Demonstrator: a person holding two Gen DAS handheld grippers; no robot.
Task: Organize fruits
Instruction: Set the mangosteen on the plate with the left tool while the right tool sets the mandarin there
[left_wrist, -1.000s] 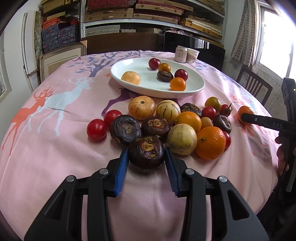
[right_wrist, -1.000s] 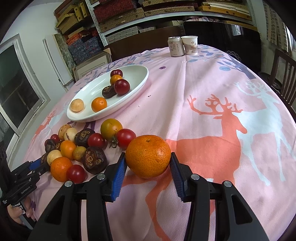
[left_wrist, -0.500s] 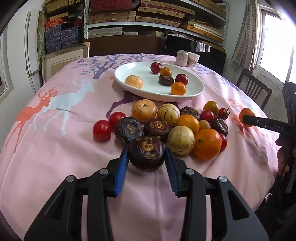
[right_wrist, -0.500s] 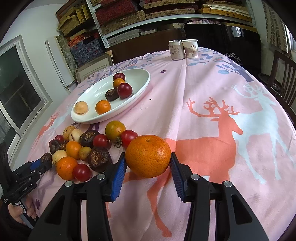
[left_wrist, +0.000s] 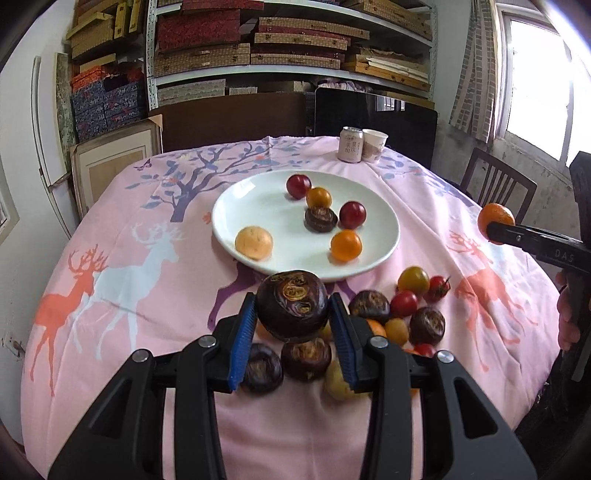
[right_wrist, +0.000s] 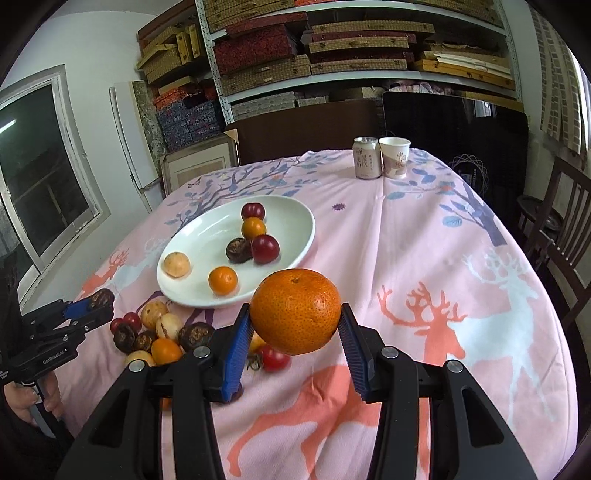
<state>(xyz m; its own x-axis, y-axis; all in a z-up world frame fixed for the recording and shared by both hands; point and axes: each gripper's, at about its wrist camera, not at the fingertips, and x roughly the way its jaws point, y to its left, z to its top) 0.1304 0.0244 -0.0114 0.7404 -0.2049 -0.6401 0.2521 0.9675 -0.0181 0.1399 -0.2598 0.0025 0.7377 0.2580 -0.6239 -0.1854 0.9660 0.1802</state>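
The left gripper (left_wrist: 292, 322) pinches a dark passion fruit (left_wrist: 292, 305), scarred end facing the camera, while the right gripper (right_wrist: 295, 334) pinches an orange (right_wrist: 295, 311), stem end up.

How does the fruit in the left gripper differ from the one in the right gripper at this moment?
The dark purple fruit in the left gripper is wrinkled, with tan scarred patches; the orange in the right gripper is bright, evenly coloured and finely dimpled. The dark fruit hangs over the loose pile, the orange over bare tablecloth. Both are round, clamped between blue pads, lifted and facing the white plate.
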